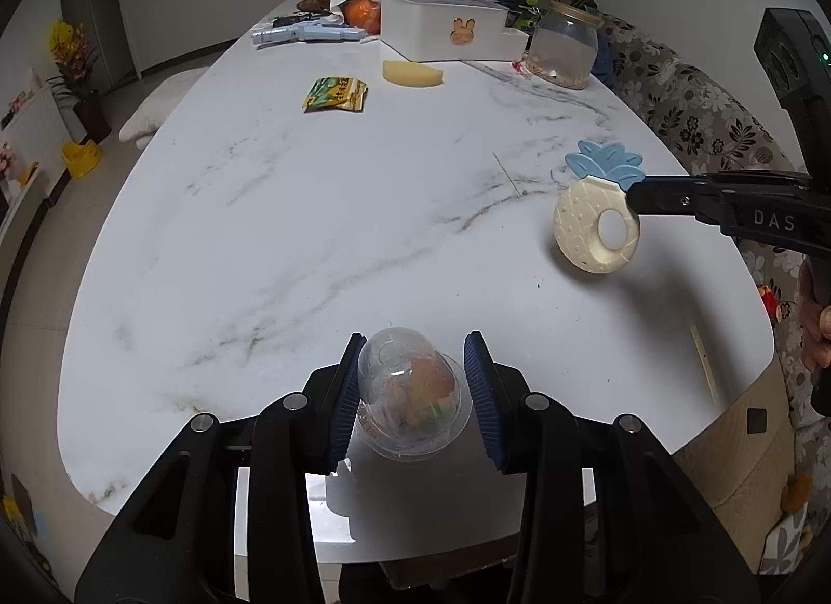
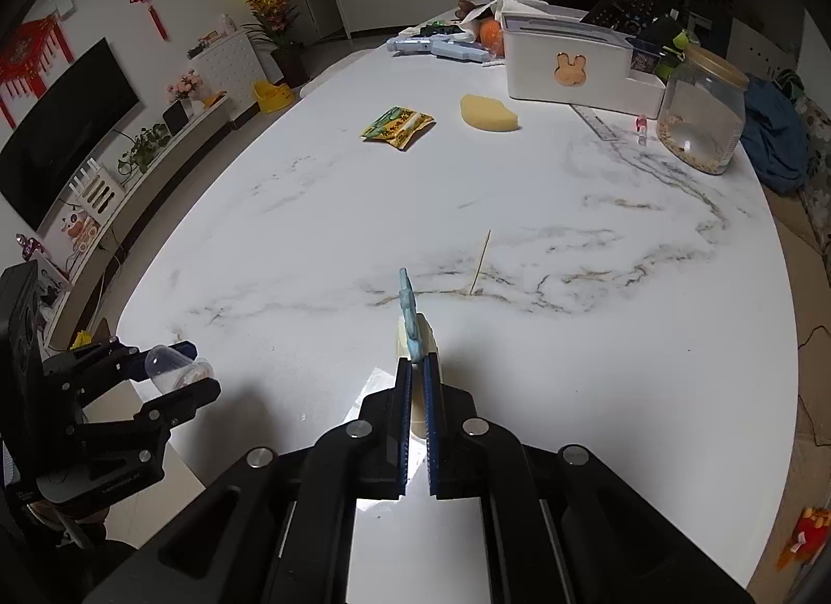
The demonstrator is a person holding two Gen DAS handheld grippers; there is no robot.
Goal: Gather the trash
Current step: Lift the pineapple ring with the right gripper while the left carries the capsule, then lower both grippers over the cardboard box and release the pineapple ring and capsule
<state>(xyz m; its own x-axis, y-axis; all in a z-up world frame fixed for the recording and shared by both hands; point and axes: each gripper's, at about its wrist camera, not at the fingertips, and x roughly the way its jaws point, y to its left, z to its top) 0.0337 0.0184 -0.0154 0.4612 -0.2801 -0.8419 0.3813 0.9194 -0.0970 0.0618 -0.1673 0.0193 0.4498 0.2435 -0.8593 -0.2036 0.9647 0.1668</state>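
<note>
Left gripper (image 1: 415, 391): a clear plastic cup (image 1: 410, 396) is pinched between the blue ribbed pads (image 1: 480, 396); the jaws are pressed against its two sides, and it is held above the near edge of the table.
Clear plastic cup: orange and green remains are seen inside it through the wall; in the right wrist view it (image 2: 176, 365) is shown lying sideways between the left gripper's (image 2: 179, 370) fingers, off the table's left edge.
Right gripper (image 2: 417, 375): the jaws are pressed nearly together on a pineapple-shaped teether (image 2: 410, 323), which is gripped edge-on by its blue leaf end.
Pineapple-shaped teether: in the left wrist view it (image 1: 594, 219) is seen as a cream ring with a hole and a blue leafy top, held clear of the marble by the right gripper (image 1: 631, 196).
Table (image 1: 311, 240): white marble with grey veins, rounded at the near end.
Thin stick (image 2: 480, 261): laid on the marble just beyond the teether, apart from it.
Snack wrapper (image 1: 335, 95): green and yellow, laid flat well beyond mid-table.
Yellow sponge (image 1: 413, 73): set just right of the wrapper, near the white box.
White box (image 1: 441, 32): marked with an orange rabbit sticker, placed at the far end.
Glass jar (image 1: 561, 51): stood right of the box, with a pale layer at its bottom.
Far clutter: an orange fruit (image 1: 361, 12) and a pale blue toy gun (image 1: 306, 34) are seen left of the box.
</note>
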